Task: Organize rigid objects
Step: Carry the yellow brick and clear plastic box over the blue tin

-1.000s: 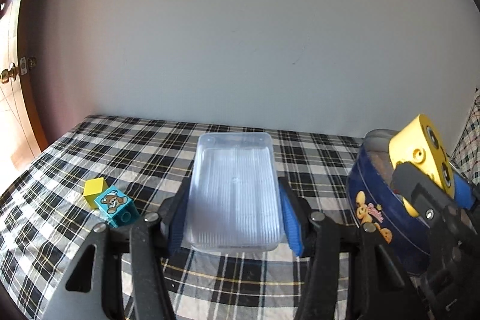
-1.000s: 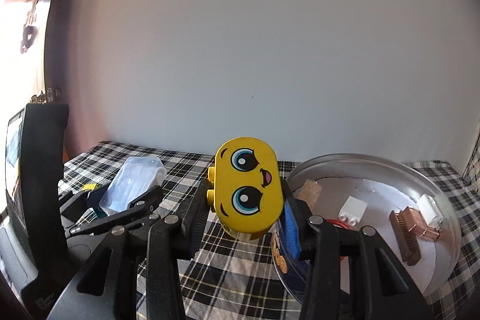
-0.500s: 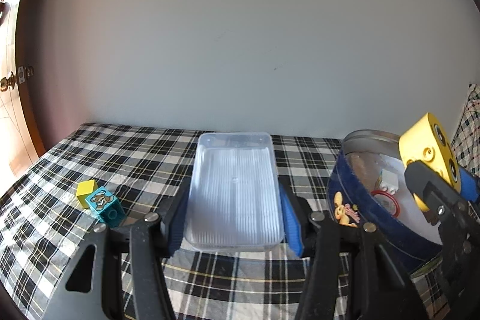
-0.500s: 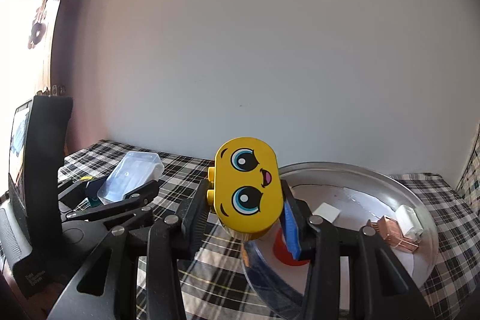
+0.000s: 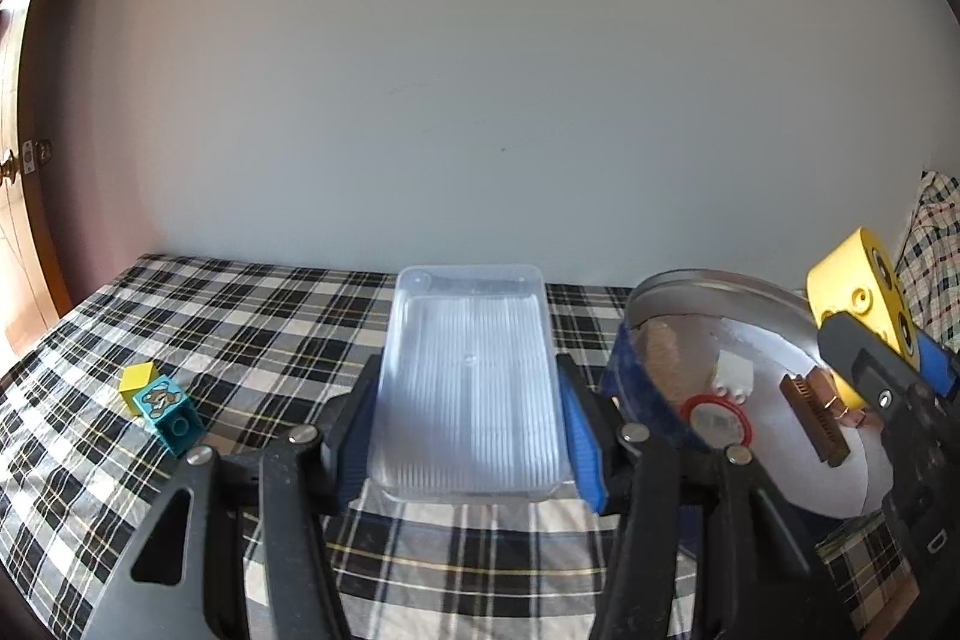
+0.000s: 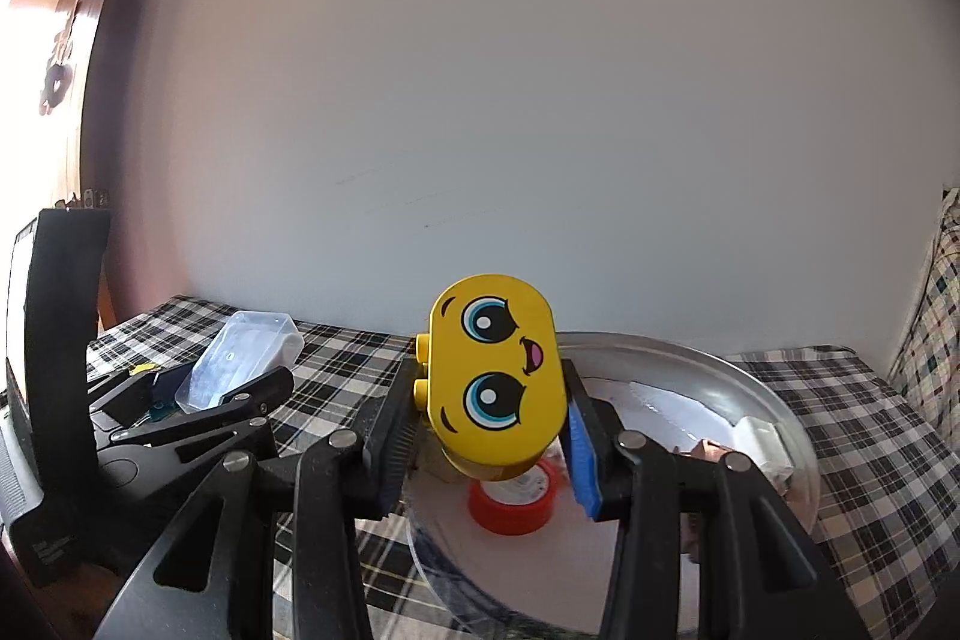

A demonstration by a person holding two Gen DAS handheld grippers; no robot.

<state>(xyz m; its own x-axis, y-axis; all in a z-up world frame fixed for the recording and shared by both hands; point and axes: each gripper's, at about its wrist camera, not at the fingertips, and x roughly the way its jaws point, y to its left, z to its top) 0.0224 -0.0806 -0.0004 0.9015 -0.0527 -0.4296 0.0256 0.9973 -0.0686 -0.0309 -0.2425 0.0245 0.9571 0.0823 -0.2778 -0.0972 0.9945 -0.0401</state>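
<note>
Over the round tin (image 5: pixel 654 388) at four o'clock in the left view, the clear tray (image 5: pixel 468 388) sits clamped in the left gripper (image 5: pixel 468 442) and the yellow face brick (image 6: pixel 498 370) in the right gripper (image 6: pixel 489 451), both pointing slightly downward, so carrying is probably underway and lowering the brick comes next.
</note>
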